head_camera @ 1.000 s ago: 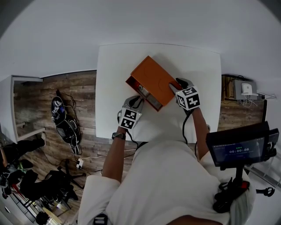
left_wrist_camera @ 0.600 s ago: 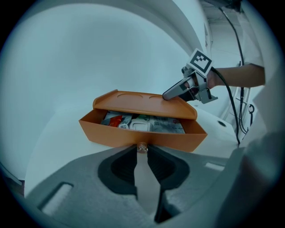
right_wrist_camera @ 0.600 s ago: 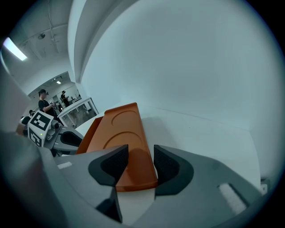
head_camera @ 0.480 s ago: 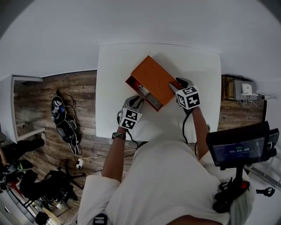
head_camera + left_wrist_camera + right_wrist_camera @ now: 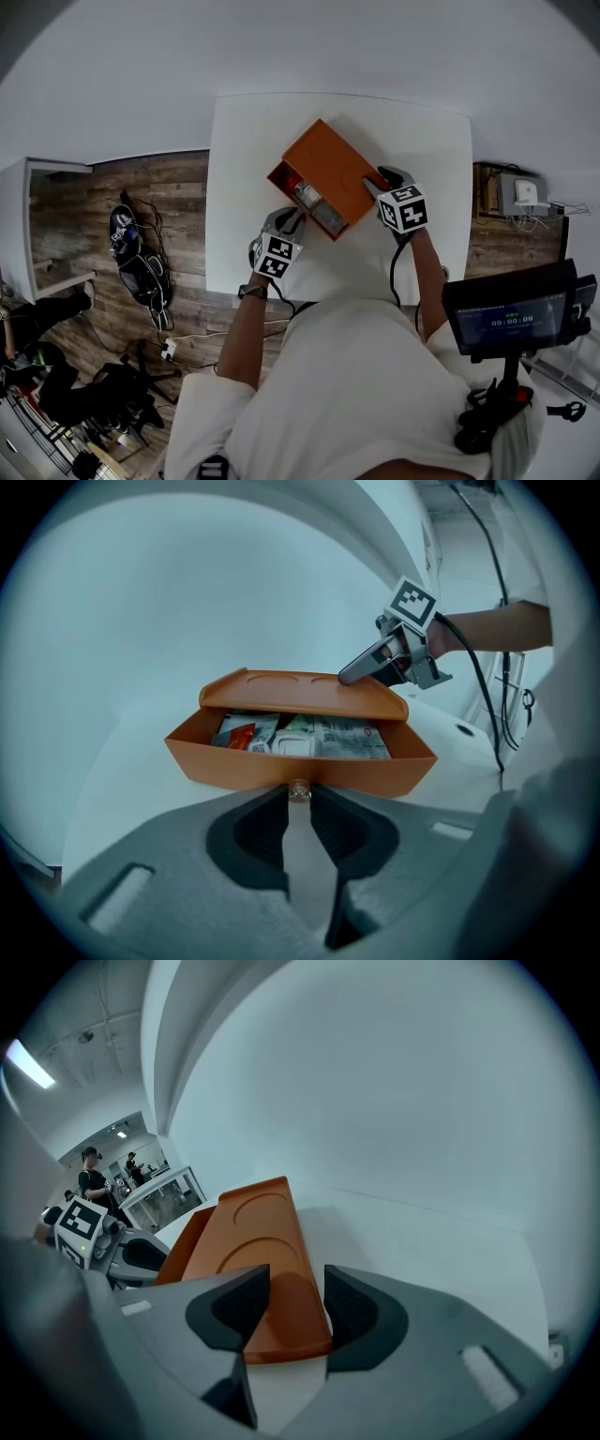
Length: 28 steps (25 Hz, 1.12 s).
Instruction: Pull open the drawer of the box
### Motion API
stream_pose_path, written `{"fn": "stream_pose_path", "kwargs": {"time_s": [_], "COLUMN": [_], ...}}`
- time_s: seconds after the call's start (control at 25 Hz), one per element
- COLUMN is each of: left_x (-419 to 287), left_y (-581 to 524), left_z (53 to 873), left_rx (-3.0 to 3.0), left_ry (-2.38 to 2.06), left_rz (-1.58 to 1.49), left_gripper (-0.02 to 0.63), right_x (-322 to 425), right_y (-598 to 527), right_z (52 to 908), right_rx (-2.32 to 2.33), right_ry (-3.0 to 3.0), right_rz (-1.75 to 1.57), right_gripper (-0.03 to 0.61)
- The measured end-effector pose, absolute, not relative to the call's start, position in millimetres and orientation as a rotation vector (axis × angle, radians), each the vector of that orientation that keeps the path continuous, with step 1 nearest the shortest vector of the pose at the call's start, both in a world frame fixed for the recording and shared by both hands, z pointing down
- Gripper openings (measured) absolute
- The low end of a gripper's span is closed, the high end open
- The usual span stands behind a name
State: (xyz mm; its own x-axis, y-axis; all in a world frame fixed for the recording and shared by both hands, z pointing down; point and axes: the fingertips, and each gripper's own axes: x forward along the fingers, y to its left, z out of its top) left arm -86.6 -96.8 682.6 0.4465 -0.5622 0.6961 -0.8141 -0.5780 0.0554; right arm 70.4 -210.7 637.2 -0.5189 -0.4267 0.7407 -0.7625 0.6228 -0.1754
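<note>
Box (image 5: 330, 169) sits near the middle of the white table (image 5: 246, 131), orange, turned at an angle to the table edges. Drawer (image 5: 300, 766) stands partly open on the side toward me, and I can see packets (image 5: 352, 738) lying inside it. Left gripper (image 5: 299, 797) has its jaws pinched together on the small clear knob (image 5: 299, 788) at the centre of the drawer front. Right gripper (image 5: 286, 1302) is at the far corner of the box, jaws apart, with the flat orange top showing between them. From the left gripper view its tips look set down on the box top, not clamped round anything. Both grippers are on the box, well apart from each other.
</note>
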Motion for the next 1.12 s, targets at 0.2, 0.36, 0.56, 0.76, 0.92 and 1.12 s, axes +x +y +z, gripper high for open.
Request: {"fn": "stream_pose_path", "kwargs": {"time_s": [0.2, 0.36, 0.56, 0.76, 0.92, 1.12], "left_x": [-89.1, -88.2, -89.6, -91.6, -94.1, -96.2], "left_y": [-93.8, -94.8, -94.4, -91.9, -88.7, -86.9], "left_z": [684.1, 685.3, 685.6, 686.0, 685.5, 686.1], "left_rx": [2.314, 2.319, 2.308, 2.299, 2.291, 2.283], "left_ry": [-1.169, -1.165, -1.169, -1.172, -1.178, -1.184], "left_rz": [0.914, 0.923, 0.924, 0.931, 0.932, 0.939], "left_gripper": [0.078, 0.078, 0.078, 0.078, 0.078, 0.078], "right_x": [71.9, 72.7, 72.5, 72.4, 72.5, 72.5], "right_y": [-213.3, -215.0, -215.9, -215.7, -215.7, -216.3], "right_z": [638.0, 639.0, 640.0, 640.3, 639.4, 639.0], "right_rx": [0.93, 0.936, 0.937, 0.935, 0.936, 0.937], "right_ry": [-2.174, -2.172, -2.173, -2.174, -2.177, -2.175], "right_rz": [0.651, 0.648, 0.65, 0.651, 0.651, 0.649], "right_gripper": [0.187, 0.187, 0.187, 0.189, 0.189, 0.189]}}
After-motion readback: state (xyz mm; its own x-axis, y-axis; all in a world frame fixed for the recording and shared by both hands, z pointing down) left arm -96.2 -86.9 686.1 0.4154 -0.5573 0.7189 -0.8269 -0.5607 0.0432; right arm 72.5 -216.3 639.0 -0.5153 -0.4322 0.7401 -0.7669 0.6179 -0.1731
